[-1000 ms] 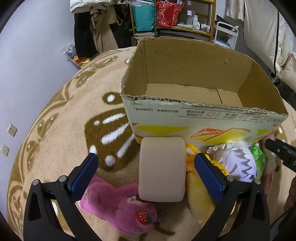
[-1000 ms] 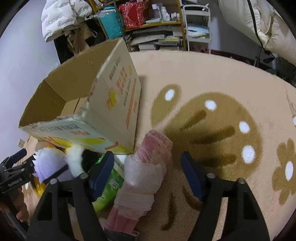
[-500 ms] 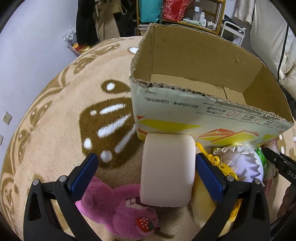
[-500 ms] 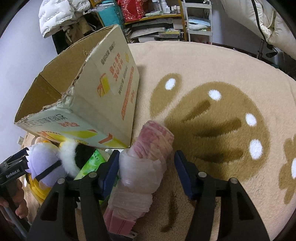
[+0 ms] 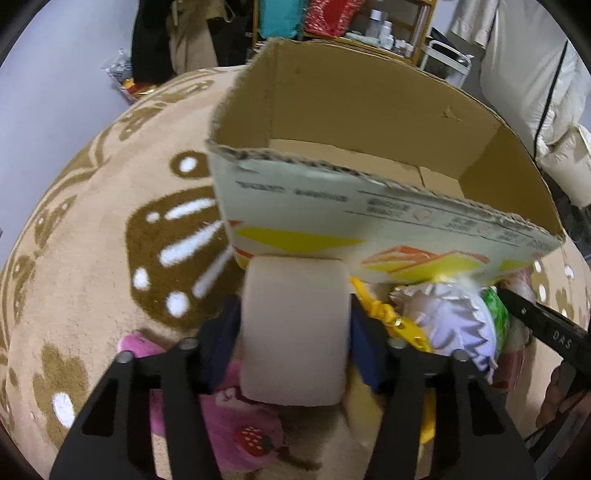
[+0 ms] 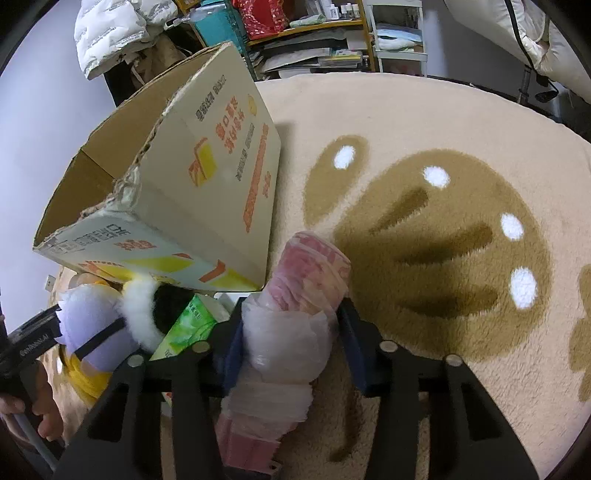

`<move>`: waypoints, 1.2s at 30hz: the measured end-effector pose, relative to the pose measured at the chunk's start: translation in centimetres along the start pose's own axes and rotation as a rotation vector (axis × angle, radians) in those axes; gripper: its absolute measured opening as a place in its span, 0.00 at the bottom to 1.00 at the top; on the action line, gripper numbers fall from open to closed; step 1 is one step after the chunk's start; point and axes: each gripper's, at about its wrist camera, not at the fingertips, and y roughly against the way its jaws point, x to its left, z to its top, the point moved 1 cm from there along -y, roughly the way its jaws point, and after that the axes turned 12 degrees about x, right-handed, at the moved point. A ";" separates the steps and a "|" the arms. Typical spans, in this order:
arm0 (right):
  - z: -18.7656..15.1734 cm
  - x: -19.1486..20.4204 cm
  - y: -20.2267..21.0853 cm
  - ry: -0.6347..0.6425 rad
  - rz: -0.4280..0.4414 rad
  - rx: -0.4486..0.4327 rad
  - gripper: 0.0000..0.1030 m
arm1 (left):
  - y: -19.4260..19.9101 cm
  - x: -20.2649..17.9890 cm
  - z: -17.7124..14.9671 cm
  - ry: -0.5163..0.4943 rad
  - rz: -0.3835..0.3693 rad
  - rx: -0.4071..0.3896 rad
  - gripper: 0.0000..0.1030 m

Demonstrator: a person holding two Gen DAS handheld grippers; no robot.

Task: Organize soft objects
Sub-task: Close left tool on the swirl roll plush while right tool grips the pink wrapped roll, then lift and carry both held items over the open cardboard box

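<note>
My left gripper (image 5: 295, 332) is shut on a beige foam block (image 5: 295, 325) that lies against the near wall of an open cardboard box (image 5: 369, 225). A pink plush with a strawberry (image 5: 243, 435) lies under it. My right gripper (image 6: 288, 332) is shut on a pink roll wrapped in clear plastic (image 6: 295, 317) at the box's right corner (image 6: 236, 221). A lilac and white plush (image 5: 450, 321), a yellow plush (image 5: 402, 325) and a green packet (image 6: 184, 325) lie between the two grippers. The box looks empty inside.
Everything sits on a beige rug with brown paw prints (image 6: 443, 240). Shelves with clutter (image 6: 325, 33) and hanging clothes (image 5: 177, 40) stand behind the box. White bedding (image 5: 524, 66) is at the far right.
Both grippers have closed: the left onto the foam block, the right onto the pink wrapped roll. Both have moved closer to the box.
</note>
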 end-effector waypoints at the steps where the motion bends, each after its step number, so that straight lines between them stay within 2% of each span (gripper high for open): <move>1: -0.1 -0.2 0.1 -0.009 0.010 -0.004 0.36 | 0.0 0.0 0.0 0.000 0.002 -0.001 0.47; 3: -0.1 -0.4 0.3 -0.018 0.020 -0.008 0.25 | 0.1 -0.1 -0.1 0.001 0.000 0.000 0.43; 6: -0.2 -0.1 0.5 -0.014 0.035 -0.014 0.19 | 0.3 -0.1 -0.1 0.004 0.007 0.002 0.40; 12: -0.8 1.0 2.0 0.043 0.052 -0.086 0.18 | 1.4 -0.7 -0.4 -0.038 0.077 -0.042 0.40; 26: -1.9 2.4 6.4 0.070 0.118 -0.224 0.18 | 4.9 -0.7 -1.4 -0.040 0.137 -0.132 0.40; 30: -2.5 2.7 7.5 0.077 0.086 -0.255 0.18 | 6.0 -0.9 -1.8 -0.051 0.186 -0.162 0.39; 36: -3.2 3.1 9.9 0.095 0.103 -0.314 0.18 | 8.7 -0.3 -2.4 -0.024 0.191 -0.222 0.39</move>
